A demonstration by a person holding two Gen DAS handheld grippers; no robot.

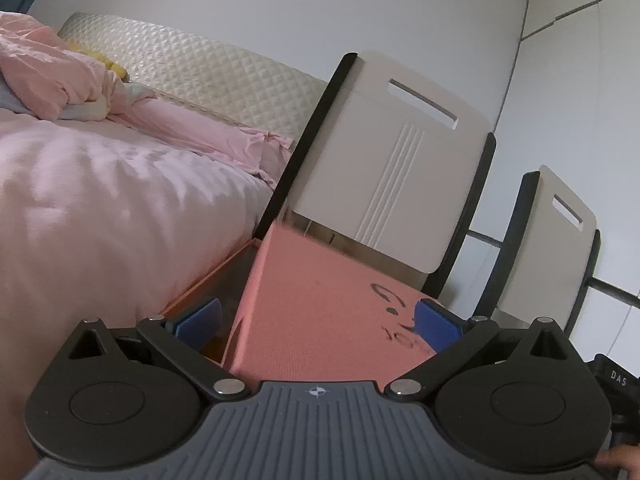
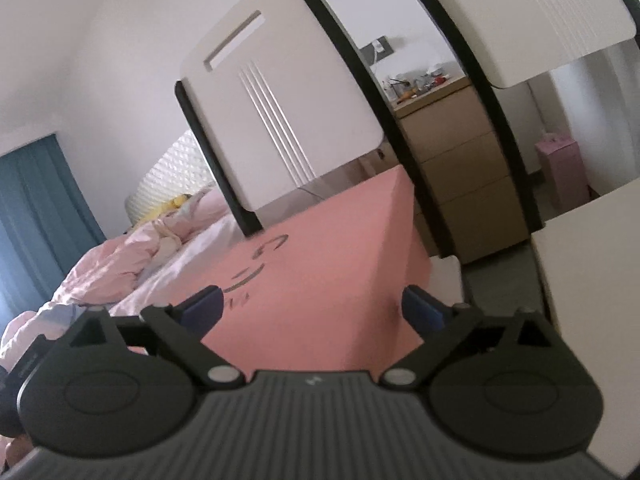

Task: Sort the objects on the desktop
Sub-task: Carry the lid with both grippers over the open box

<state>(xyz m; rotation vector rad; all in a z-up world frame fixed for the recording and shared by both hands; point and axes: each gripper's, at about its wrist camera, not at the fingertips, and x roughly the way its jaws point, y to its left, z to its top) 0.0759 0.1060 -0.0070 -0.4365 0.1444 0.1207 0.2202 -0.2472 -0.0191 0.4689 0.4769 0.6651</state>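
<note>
A pink box lid (image 1: pixel 320 304) with dark markings fills the space between my left gripper's (image 1: pixel 318 320) blue fingertips (image 1: pixel 200 320), which stand wide apart on either side of it. An orange box edge (image 1: pixel 208 276) shows to its left. In the right wrist view the same pink lid (image 2: pixel 320 264) lies between my right gripper's (image 2: pixel 314 308) wide-spread blue fingertips (image 2: pixel 420 308). Whether the pads touch the lid I cannot tell.
Two white chairs with black frames (image 1: pixel 396 160) (image 1: pixel 556 240) stand just beyond the box. A bed with pink bedding (image 1: pixel 100 200) lies to the left. A wooden drawer unit (image 2: pixel 460 168) and a white tabletop (image 2: pixel 592 280) show in the right wrist view.
</note>
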